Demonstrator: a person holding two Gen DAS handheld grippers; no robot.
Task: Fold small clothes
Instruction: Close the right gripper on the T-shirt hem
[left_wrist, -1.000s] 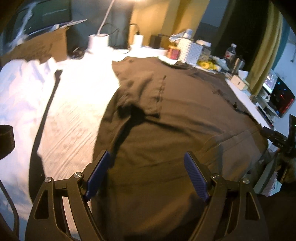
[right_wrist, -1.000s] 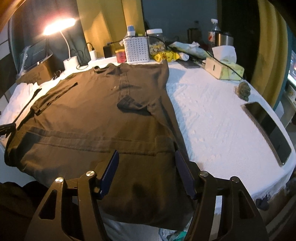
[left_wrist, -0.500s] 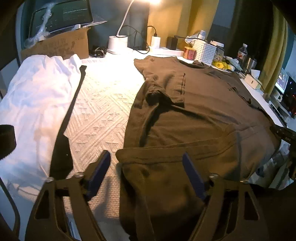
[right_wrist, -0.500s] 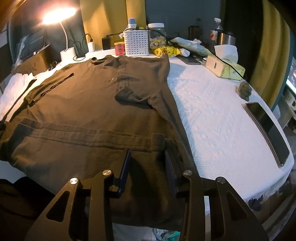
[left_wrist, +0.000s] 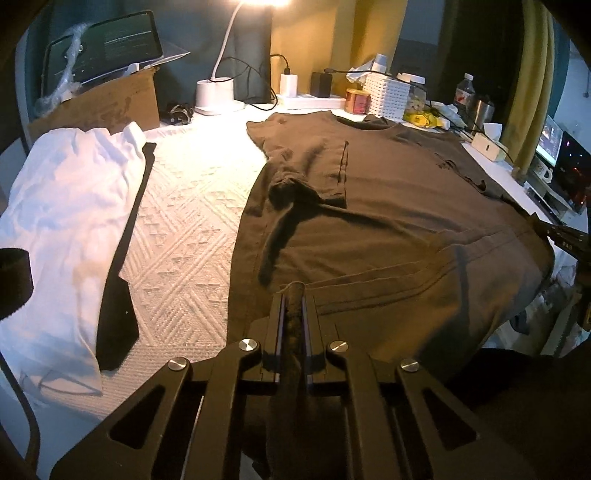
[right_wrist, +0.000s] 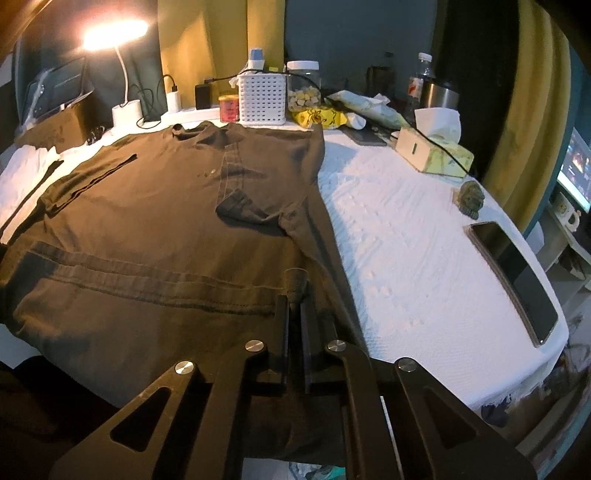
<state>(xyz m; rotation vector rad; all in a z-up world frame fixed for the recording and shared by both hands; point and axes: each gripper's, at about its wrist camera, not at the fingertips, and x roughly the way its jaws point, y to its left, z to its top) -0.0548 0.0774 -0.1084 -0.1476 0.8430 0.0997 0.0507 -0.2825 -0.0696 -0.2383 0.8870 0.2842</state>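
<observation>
A dark brown T-shirt (left_wrist: 388, 206) (right_wrist: 155, 221) lies spread on the white textured cover, collar toward the far clutter, both sleeves folded inward. Its bottom part hangs over the near edge of the bed. My left gripper (left_wrist: 292, 295) is shut on a pinch of the shirt's cloth near the hem at the left side. My right gripper (right_wrist: 294, 295) is shut on a pinch of cloth near the hem at the right side. A small ridge of fabric sticks up between each pair of pads. The right gripper's dark body (left_wrist: 565, 240) shows at the right edge of the left wrist view.
A white garment (left_wrist: 62, 206) with a black tie (left_wrist: 122, 266) lies left of the shirt. A phone (right_wrist: 517, 284) and a small green object (right_wrist: 471, 197) lie on the cover at the right. At the back stand a lamp (left_wrist: 218, 92), a white basket (right_wrist: 262, 98), jars, bottles and a tissue box (right_wrist: 434, 155).
Both grippers went from wide open to shut, each pinching the shirt's cloth near the hem. The left gripper shifted left toward the shirt's left side.
</observation>
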